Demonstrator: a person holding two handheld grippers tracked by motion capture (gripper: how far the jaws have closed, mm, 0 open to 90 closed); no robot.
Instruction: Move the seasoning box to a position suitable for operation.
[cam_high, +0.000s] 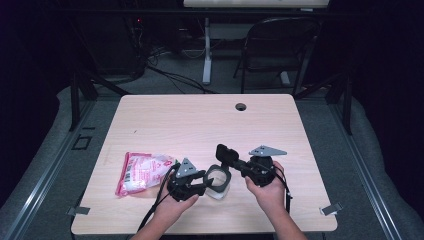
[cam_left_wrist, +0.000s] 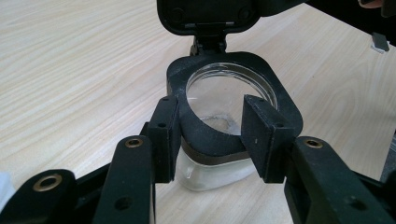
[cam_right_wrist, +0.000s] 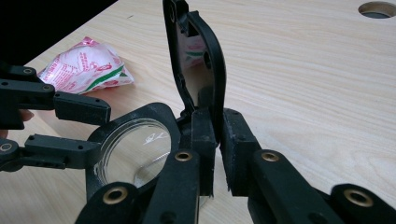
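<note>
From above we cannot read much of the container (cam_high: 218, 180): it is small, dark, and partly covered by both tongs, and its clear lower body barely shows there. In the left gripper view the lid (cam_left_wrist: 208, 16) is cut off at the top edge, and the container's near wall is hidden behind the jaws. What lies on the bottom of the container is only a pale grey smudge seen through the opening; we cannot tell what it is. The printing on the pink packet (cam_right_wrist: 86, 67) is too small to read. The container itself has a black rounded-square rim with a round opening, a clear glass or plastic body under it, and a black hinged lid (cam_right_wrist: 198, 60) standing upright and open. It sits on the surface (cam_high: 200, 125), near its front edge, between the two hands, with the packet (cam_high: 145, 172) just to its left. The left tongs (cam_left_wrist: 217, 140) are set at a middling width, their pads pressing the rim from both sides. The right tongs (cam_right_wrist: 219, 149) are narrow, pinched on the lower edge of the raised lid beside the hinge.
</note>
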